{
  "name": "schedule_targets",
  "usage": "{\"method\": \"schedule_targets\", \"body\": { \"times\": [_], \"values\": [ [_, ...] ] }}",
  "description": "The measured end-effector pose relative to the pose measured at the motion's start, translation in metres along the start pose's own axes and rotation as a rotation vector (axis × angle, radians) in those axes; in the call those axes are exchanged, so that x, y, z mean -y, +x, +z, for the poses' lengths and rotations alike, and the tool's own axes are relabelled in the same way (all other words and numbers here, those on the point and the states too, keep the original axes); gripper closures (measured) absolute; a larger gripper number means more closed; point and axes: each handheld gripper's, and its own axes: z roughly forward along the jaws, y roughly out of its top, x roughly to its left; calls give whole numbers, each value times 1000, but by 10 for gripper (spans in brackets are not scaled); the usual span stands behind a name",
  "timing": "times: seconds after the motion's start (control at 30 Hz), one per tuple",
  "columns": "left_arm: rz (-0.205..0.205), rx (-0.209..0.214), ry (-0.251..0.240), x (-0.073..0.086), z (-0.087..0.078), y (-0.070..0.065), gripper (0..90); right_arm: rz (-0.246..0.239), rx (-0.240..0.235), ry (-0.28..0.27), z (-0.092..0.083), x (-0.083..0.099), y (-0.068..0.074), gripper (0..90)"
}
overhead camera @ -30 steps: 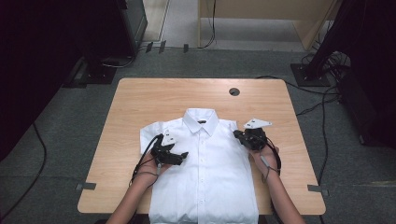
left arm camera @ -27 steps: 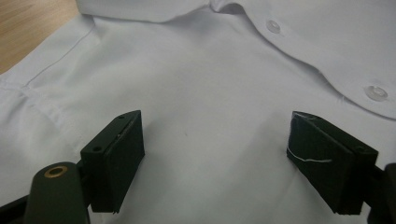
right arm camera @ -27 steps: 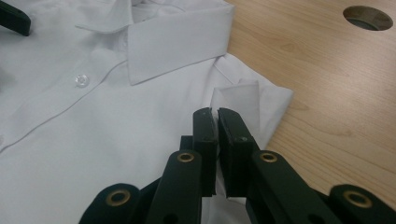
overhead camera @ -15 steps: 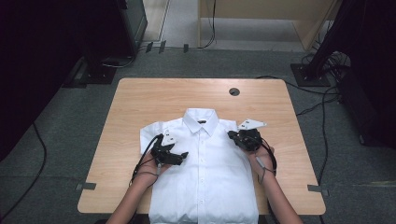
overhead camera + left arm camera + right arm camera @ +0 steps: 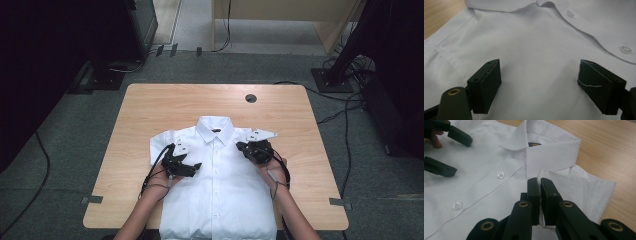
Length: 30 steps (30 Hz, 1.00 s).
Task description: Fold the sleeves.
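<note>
A white button-up shirt (image 5: 220, 200) lies face up on the wooden table (image 5: 150, 115), collar (image 5: 549, 152) toward the far side. My left gripper (image 5: 194, 168) rests over the shirt's left chest, jaws wide open with flat cloth (image 5: 536, 50) between them, nothing pinched. It also shows at the left of the right gripper view as the left gripper (image 5: 462, 157). My right gripper (image 5: 244, 147) is at the shirt's right shoulder beside the collar. Its jaws (image 5: 539, 181) are shut on a thin fold of the shirt's cloth.
A round cable hole (image 5: 251, 98) sits near the table's far edge. Bare wood lies beyond the collar and on both sides of the shirt. Cables (image 5: 345, 125) trail on the grey carpet, with dark equipment stands at left and right.
My right gripper has moved left toward the collar, still shut, carrying the shoulder cloth with it. The left gripper has stayed in place.
</note>
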Motion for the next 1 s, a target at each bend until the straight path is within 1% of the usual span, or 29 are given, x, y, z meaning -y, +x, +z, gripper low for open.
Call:
{"method": "schedule_targets", "body": {
  "times": [0.2, 0.23, 0.27, 0.3, 0.43, 0.5, 0.57, 0.6, 0.67, 0.7, 0.8, 0.87, 0.93, 0.97, 1.0],
  "values": [
    [0, 0, 0, 0, 0, 0, 189, -9, -10, 1, 1, -4, 7, 875],
    [0, 0, 0, 0, 0, 0, 189, -10, -16, 3, 1, -4, 8, 875],
    [0, 0, 0, 0, 0, 0, 189, -3, -31, 0, 1, -5, 10, 875],
    [0, 0, 0, 0, 0, 0, 189, -3, -31, 0, 1, -5, 10, 875],
    [0, 0, 0, 0, 0, 0, 189, -22, -39, 13, 2, -7, 16, 875],
    [0, 0, 0, 0, 0, 0, 189, -20, -44, 18, 4, -7, 17, 860],
    [-1, 0, -1, 0, 0, 0, 189, -14, -57, 18, 3, -8, 17, 814],
    [-1, 0, -1, 0, 0, 0, 189, 2, -74, 18, 2, -9, 17, 780],
    [-1, 0, -1, 0, 0, 0, 189, 30, -106, 7, -2, -12, 17, 764],
    [-3, 0, -2, 0, 0, 0, 189, 38, -110, 0, -4, -14, 17, 754],
    [-1, 0, -1, 0, 0, 0, 189, 37, -109, -10, -8, -16, 17, 742],
    [-1, 0, -1, 0, 0, 0, 189, 35, -100, -14, -9, -17, 16, 731],
    [-1, 0, -1, 0, 0, 0, 189, 38, -88, -12, -9, -15, 13, 721],
    [-1, 0, -1, 0, 0, 0, 189, 44, -81, -3, -8, -12, 8, 711],
    [-1, 0, -1, 0, 0, 0, 189, 44, -81, -3, -8, -12, 8, 711]
  ]
}}
